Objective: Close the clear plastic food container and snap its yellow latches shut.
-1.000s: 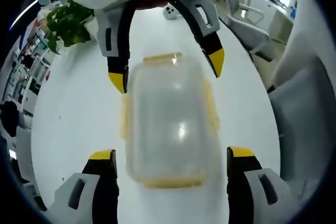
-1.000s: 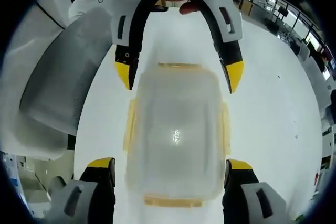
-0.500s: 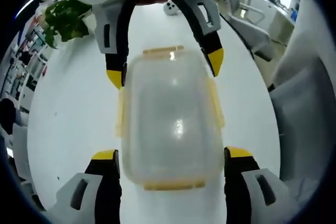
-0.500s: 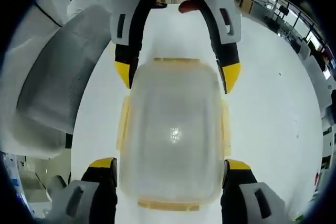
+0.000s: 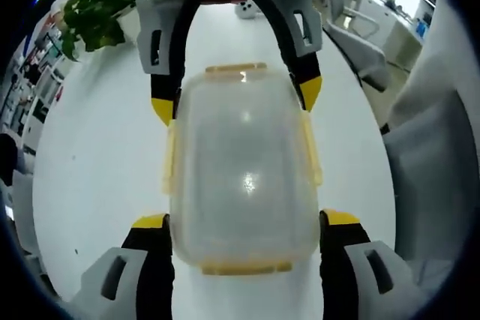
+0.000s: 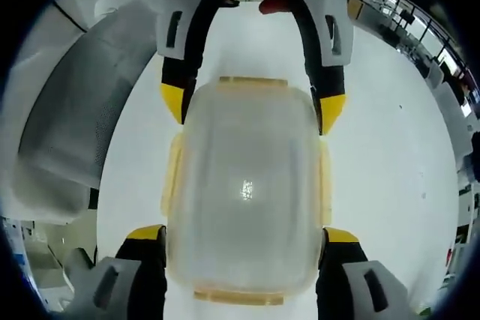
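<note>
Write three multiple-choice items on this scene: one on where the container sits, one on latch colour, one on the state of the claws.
1. Where is the clear container?
A. On the white table, between the two claws
B. On a grey chair
C. Lifted against the plant

2. What colour are its latches?
A. Blue
B. Yellow
C. Red

3. How do the left claw and right claw stand?
A. Both shut on a latch
B. One open, one shut
C. Both open, jaws straddling the container ends

Answers: 1 A, it rests on the white top with a claw at each end. 2 B, yellow tabs edge all four sides. 3 C, the tips sit wide apart either side of the box.
</note>
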Demonstrator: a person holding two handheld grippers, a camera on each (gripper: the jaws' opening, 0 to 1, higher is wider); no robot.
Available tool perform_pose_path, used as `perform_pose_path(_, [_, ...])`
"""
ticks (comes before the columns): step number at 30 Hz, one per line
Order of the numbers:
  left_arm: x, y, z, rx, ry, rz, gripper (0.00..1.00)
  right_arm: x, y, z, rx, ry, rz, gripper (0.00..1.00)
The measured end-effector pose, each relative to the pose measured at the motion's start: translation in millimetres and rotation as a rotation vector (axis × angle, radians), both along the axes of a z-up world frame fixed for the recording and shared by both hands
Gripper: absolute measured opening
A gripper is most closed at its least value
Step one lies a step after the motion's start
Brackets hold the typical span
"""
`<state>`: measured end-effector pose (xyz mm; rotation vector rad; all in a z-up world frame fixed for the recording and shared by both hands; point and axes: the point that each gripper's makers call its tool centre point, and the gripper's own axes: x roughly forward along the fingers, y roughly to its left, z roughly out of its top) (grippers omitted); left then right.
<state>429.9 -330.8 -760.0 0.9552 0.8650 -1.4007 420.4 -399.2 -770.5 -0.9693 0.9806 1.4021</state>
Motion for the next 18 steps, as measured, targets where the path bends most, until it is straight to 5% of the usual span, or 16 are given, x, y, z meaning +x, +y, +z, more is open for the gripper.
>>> perform_pose_path(18, [-1.0, 2.7, 7.1, -0.011, -0.021, -0.017, 0.75, -2.2, 2.8, 3.0, 0.01, 0.016, -0.025, 0.79])
